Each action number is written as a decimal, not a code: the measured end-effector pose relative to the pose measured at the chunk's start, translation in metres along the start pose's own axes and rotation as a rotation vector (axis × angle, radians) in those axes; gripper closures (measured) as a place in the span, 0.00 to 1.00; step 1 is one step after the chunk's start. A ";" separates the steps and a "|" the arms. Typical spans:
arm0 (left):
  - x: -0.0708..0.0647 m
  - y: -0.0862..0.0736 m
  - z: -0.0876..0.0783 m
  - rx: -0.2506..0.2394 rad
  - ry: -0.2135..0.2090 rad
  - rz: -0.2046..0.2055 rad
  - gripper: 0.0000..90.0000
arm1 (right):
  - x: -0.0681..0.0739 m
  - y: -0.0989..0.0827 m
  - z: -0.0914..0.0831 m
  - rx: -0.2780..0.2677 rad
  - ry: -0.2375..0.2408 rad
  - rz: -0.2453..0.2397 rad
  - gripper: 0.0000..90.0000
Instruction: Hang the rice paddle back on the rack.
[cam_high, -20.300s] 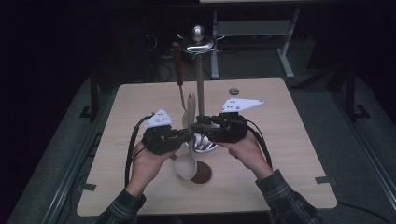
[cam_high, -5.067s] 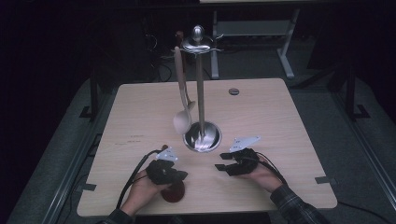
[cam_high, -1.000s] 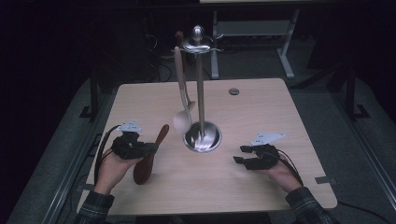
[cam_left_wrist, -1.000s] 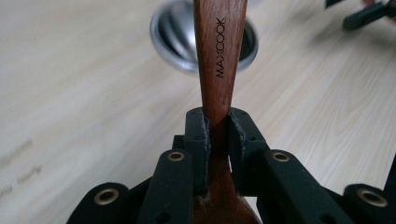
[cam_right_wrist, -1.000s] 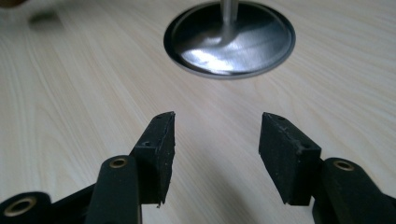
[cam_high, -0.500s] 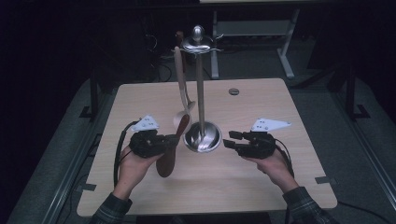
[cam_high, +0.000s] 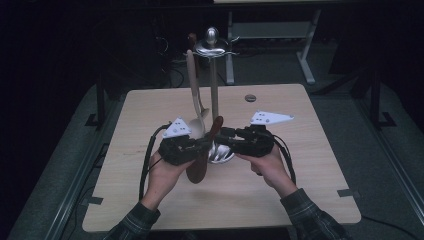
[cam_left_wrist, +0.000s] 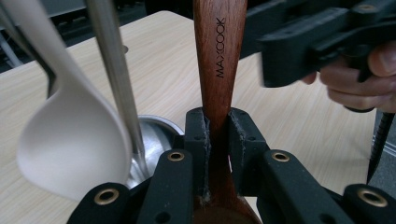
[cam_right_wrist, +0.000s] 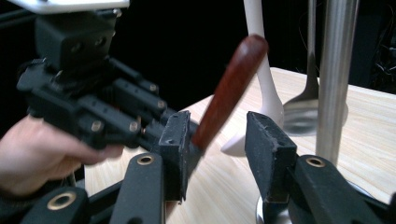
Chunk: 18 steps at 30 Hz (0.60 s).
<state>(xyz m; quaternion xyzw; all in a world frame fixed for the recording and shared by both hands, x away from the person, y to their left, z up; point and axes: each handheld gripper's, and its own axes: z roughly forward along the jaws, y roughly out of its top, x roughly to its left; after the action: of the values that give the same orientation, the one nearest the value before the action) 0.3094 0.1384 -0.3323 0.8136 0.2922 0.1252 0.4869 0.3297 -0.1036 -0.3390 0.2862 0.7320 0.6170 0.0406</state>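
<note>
Left jaws: closed tight on the neck of the dark wooden spoon (cam_left_wrist: 219, 70); both pads press the wood just above the bowl.
Right jaws: parted around the spoon's handle end, and they have just been closing; the handle lies against one pad, with a gap to the other pad, so no full grip shows.
Left gripper (cam_high: 202, 145): held in the person's left hand, in front of the stand's base, pointing toward the right gripper.
Right gripper (cam_high: 224, 134): held in the right hand, facing the left gripper, its tips at the spoon's handle.
Spoon position: raised off the table (cam_high: 320, 170) between the two grippers, tilted, bowl low and toward the person, handle end up and toward the stand's pole.
Spoon marking: lettering "MAXCOOK" runs along the handle in the left gripper view.
Stand (cam_high: 214, 75): upright metal pole on a round shiny base, just behind the grippers near mid-table.
Pale spoon (cam_high: 196, 95): hangs from the stand's top, bowl down, just beside the left gripper.
Metal spoon (cam_right_wrist: 303, 109): hangs close beside the pole, bowl down.
Round dark disc (cam_high: 250, 98): on the table's far part, well apart from the grippers.
</note>
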 end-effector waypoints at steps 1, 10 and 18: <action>-0.001 0.000 0.001 0.003 0.000 0.000 0.87 | 0.000 0.001 0.002 -0.003 0.000 0.009 0.68; -0.002 0.000 0.004 -0.002 0.007 0.004 0.87 | -0.002 0.000 0.009 -0.009 -0.005 0.042 0.77; -0.002 -0.001 0.006 0.004 0.010 0.020 0.86 | -0.004 0.000 0.011 -0.012 0.019 0.061 0.83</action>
<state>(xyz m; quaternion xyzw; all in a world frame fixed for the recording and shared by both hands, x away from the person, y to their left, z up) 0.3105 0.1333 -0.3366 0.8167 0.2868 0.1337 0.4827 0.3369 -0.0959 -0.3429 0.3024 0.7196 0.6249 0.0166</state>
